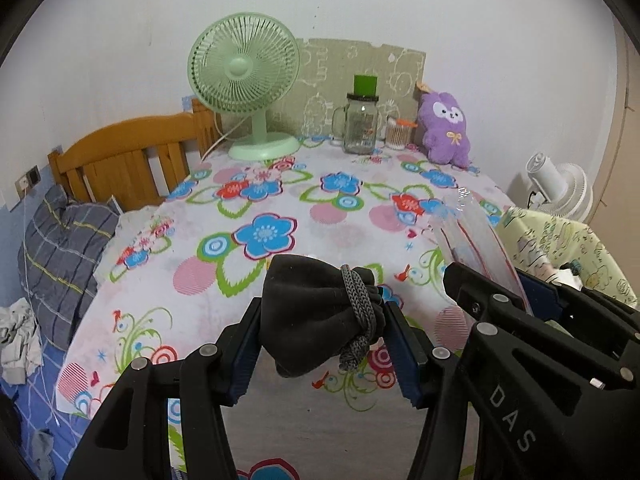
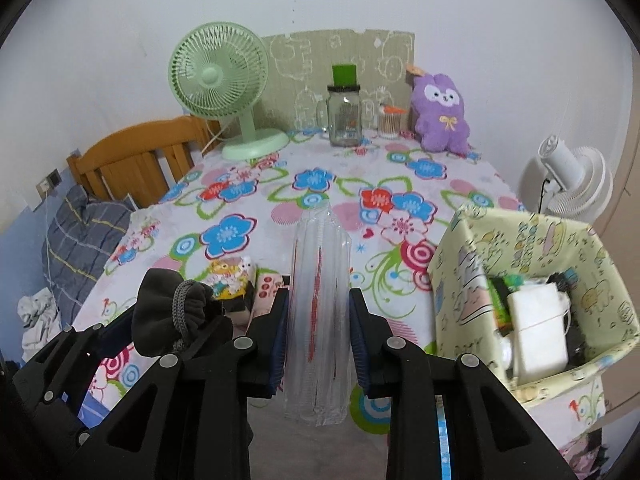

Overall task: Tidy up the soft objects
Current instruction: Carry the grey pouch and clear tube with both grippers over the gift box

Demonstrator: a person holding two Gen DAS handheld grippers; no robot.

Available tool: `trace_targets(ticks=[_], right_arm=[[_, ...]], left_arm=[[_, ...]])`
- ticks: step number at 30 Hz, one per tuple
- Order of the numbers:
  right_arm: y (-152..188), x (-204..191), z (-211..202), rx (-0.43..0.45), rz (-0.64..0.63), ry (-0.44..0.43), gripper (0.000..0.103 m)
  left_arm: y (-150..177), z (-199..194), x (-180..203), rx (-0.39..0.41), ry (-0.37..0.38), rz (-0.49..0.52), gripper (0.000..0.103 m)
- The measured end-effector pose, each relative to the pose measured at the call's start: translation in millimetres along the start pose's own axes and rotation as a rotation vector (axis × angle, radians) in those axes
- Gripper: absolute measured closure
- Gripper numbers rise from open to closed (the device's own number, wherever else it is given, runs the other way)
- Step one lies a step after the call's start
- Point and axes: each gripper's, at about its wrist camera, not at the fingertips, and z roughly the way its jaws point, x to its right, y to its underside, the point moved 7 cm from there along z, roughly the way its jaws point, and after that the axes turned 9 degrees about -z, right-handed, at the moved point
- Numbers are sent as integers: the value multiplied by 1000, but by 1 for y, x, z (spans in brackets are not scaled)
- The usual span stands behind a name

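Two soft things are held right now: your left gripper has its fingers closed on a dark drawstring pouch, lifted above the flowered surface, grey cord wrapped around its neck on the right side. Your right gripper has its fingers pressed in on a clear crinkly plastic sleeve with red print, held upright and also off the surface.

Patterned fabric box sits just to the right of the right gripper, open top, already holding a white block and some green and dark items. Judging from that, the box is the drop target.

For the step in hand: carry the sleeve over the box rim before you loosen the fingers; it looks flimsy and may buckle or slide, so keep the squeeze light but steady. Bring the pouch after, gripped by its body, not the cord, so it doesn't swing.

A small colourful item lies on the surface between the grippers, not yet sorted. Purple plush rests at the back beside the glass jar and green fan.
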Motion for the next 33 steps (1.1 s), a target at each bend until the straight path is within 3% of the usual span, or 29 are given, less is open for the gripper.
trace_targets(ticks=[12,33], right_arm=[[-18,13,-30,57,-2,31,72],[-27,58,-44,82,29,80,72]], left_arm=[[-19,-21,18,55,17,31,44],[-32,-20,66,74,64,73,44]])
